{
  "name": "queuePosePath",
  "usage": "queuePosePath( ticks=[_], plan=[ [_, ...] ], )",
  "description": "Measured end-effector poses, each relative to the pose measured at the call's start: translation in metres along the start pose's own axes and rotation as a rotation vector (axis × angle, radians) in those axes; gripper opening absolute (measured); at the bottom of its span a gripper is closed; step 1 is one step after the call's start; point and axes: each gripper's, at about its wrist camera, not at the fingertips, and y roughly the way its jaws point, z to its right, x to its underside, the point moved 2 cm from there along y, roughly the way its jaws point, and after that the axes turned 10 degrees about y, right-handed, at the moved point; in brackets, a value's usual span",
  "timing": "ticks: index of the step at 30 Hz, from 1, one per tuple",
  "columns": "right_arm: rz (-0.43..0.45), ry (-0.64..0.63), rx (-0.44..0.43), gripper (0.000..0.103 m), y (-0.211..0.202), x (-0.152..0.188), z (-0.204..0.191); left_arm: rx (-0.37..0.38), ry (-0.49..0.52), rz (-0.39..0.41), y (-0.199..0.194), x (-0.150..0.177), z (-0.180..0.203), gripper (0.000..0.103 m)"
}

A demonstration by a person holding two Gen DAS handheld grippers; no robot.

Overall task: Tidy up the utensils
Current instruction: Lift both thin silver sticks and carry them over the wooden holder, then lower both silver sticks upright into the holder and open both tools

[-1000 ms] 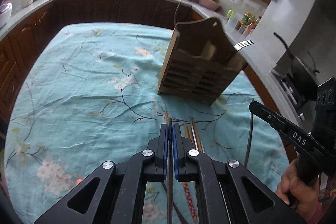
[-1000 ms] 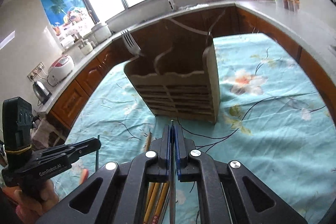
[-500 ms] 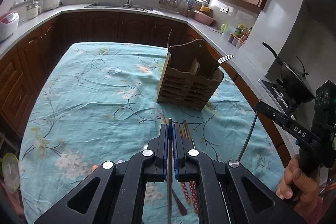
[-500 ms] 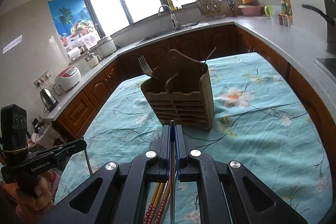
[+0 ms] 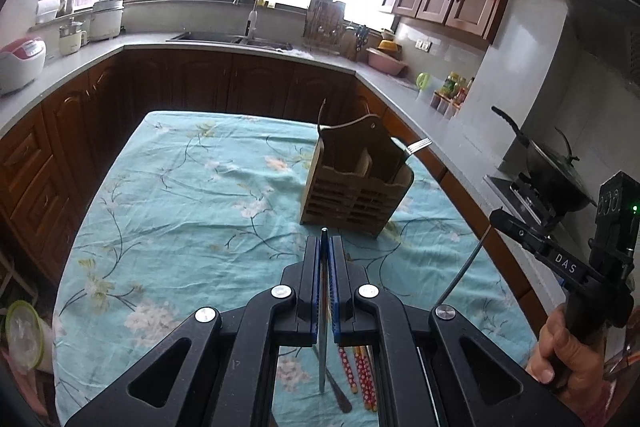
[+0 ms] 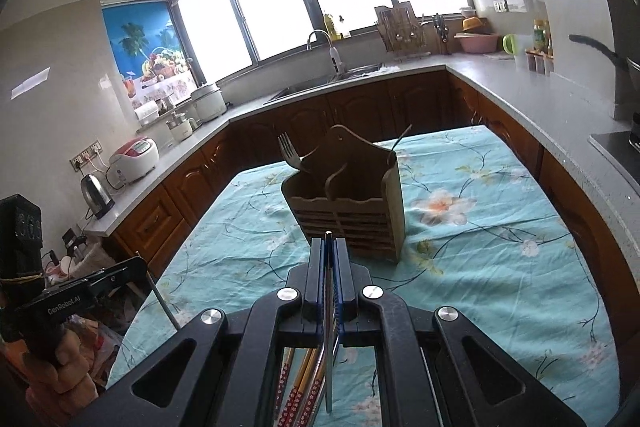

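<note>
Left wrist view showed the left gripper (image 5: 324, 247) clamped on a thin metal rod (image 5: 322, 339); the right gripper (image 6: 329, 251) pinched another rod (image 6: 328, 347); both had risen from the table, the caddy (image 5: 354, 187) now farther ahead; chopsticks (image 5: 360, 371) remained on the cloth (image 5: 180, 207); insertion looked next.

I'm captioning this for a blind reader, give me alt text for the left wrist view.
The left gripper is shut on a thin metal utensil, pointing toward a wooden utensil holder on a floral teal tablecloth. The right gripper holds another thin metal rod beside it.
</note>
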Motion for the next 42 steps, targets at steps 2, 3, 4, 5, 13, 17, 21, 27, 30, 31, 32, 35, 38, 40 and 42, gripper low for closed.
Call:
queuePosePath(
  ticks=[2, 3, 4, 5, 13, 17, 21, 27, 30, 31, 32, 35, 38, 40, 42],
  plan=[
    [0.007, -0.002, -0.001, 0.004, -0.002, -0.001, -0.001, -0.002, -0.002, 0.012, -0.002, -0.001, -0.001, 0.003],
    [0.012, -0.001, -0.004, 0.004, -0.003, -0.002, -0.002, -0.003, -0.004, 0.016, -0.003, -0.002, -0.002, 0.003],
    [0.018, -0.001, -0.005, 0.004, -0.004, -0.002, -0.003, -0.005, -0.007, 0.021, -0.004, -0.003, -0.003, 0.003],
    [0.022, -0.002, -0.006, 0.004, -0.005, -0.003, -0.003, -0.004, -0.012, 0.026, -0.004, -0.004, -0.004, 0.003],
    [0.068, -0.007, -0.002, 0.004, -0.008, -0.018, -0.004, -0.003, -0.041, 0.085, -0.003, -0.022, -0.010, 0.003],
    [0.098, -0.001, 0.000, 0.004, -0.007, -0.031, -0.002, 0.001, -0.058, 0.132, 0.001, -0.038, -0.014, 0.002],
    [0.139, -0.006, 0.003, 0.004, -0.006, -0.050, -0.002, 0.006, -0.084, 0.189, 0.005, -0.053, -0.018, 0.003],
    [0.206, -0.022, 0.010, 0.004, 0.001, -0.082, -0.008, 0.012, -0.098, 0.264, 0.019, -0.074, -0.024, 0.003],
    [0.249, -0.019, 0.009, 0.004, 0.002, -0.098, -0.010, 0.005, -0.108, 0.301, 0.029, -0.084, -0.028, 0.003],
    [0.269, -0.018, 0.013, 0.004, 0.002, -0.105, -0.011, 0.003, -0.114, 0.312, 0.034, -0.089, -0.029, 0.003],
    [0.284, -0.017, 0.017, 0.004, 0.002, -0.109, -0.011, 0.003, -0.119, 0.317, 0.039, -0.091, -0.031, 0.003],
    [0.335, -0.014, 0.026, 0.004, 0.004, -0.124, -0.014, 0.000, -0.138, 0.339, 0.056, -0.100, -0.037, 0.003],
    [0.363, -0.010, 0.028, 0.004, 0.011, -0.138, -0.014, -0.004, -0.157, 0.363, 0.075, -0.108, -0.042, 0.003],
    [0.385, -0.016, 0.037, 0.004, 0.018, -0.145, -0.015, -0.014, -0.164, 0.374, 0.092, -0.112, -0.045, 0.003],
    [0.395, -0.019, 0.045, 0.004, 0.026, -0.149, -0.014, -0.016, -0.172, 0.371, 0.108, -0.112, -0.046, 0.003]
  ],
)
